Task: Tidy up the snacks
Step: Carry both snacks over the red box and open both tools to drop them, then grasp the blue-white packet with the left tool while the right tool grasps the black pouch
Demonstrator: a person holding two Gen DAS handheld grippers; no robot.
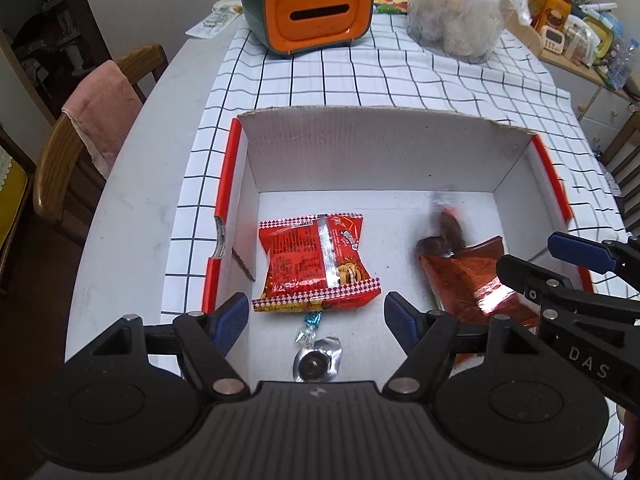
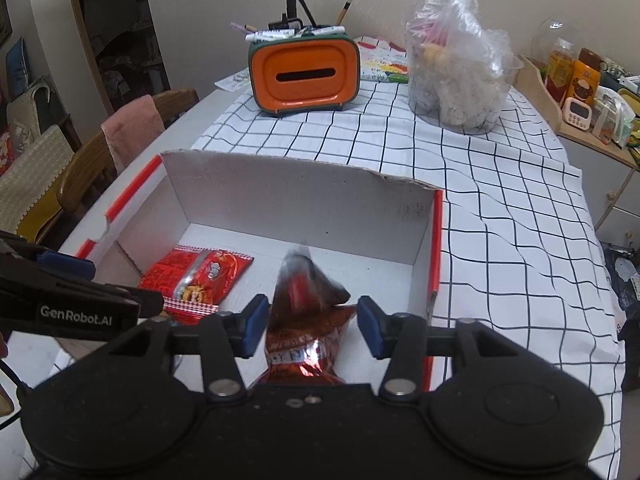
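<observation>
A white cardboard box (image 1: 360, 152) with red edges stands on the chequered cloth. On its floor lies a red snack packet (image 1: 316, 260), also in the right wrist view (image 2: 196, 280). My left gripper (image 1: 316, 320) hangs open just in front of that packet, with two small wrapped candies (image 1: 314, 344) below and nothing between its pads. A dark red foil snack bag (image 2: 308, 320) stands blurred between the pads of my right gripper (image 2: 312, 326). The jaws stand apart, and the right pad is clear of the bag. The same bag (image 1: 472, 276) lies at the box's right side.
An orange and green holder (image 2: 304, 76) with pens stands at the back of the table, next to a clear plastic bag (image 2: 456, 76) in a tub. A wooden chair with a pink cloth (image 1: 100, 120) stands left. A side shelf (image 2: 576, 80) holds jars.
</observation>
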